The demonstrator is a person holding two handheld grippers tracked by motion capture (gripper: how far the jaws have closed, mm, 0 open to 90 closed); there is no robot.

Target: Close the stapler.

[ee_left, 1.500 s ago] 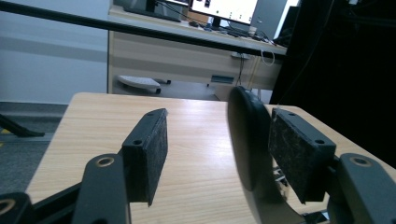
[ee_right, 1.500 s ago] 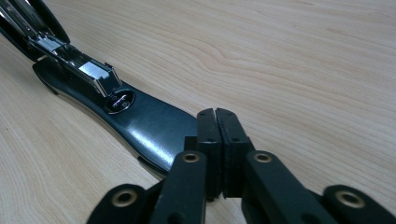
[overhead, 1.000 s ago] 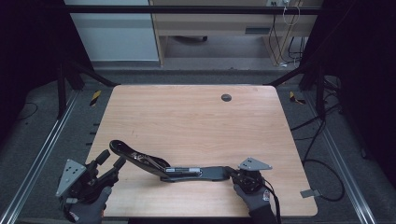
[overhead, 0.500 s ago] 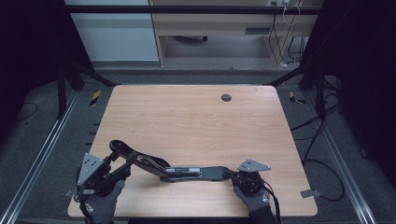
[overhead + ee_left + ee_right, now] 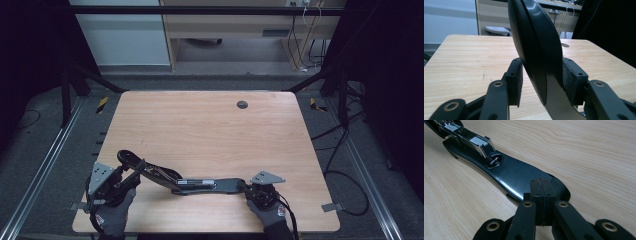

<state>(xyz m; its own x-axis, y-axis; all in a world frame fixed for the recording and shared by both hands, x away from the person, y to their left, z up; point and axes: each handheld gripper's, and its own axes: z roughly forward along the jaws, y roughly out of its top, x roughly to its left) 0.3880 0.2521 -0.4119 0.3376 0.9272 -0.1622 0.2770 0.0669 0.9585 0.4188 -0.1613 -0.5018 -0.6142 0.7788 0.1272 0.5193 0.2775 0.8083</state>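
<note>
A long black stapler (image 5: 200, 184) lies swung open on the wooden table (image 5: 210, 130) near the front edge. Its top arm (image 5: 150, 170) rises up and to the left. My left gripper (image 5: 131, 172) has just been closing its jaws around that arm (image 5: 541, 50). In the left gripper view both pads (image 5: 574, 80) now meet its sides. My right gripper (image 5: 252, 189) is shut with nothing between its pads. Its tips (image 5: 541, 195) rest on the rounded end of the stapler's base (image 5: 519, 175), near the metal staple channel (image 5: 474, 141).
A dark round cable hole (image 5: 242, 104) sits near the table's far edge. Bare wood stretches across the middle and back. Metal rails (image 5: 45, 165) run along both sides of the table, and cables (image 5: 340, 150) lie on the floor to the right.
My left gripper has moved right from the table's front left corner to the stapler's raised arm and has closed around it. The right gripper and the base have stayed put.
</note>
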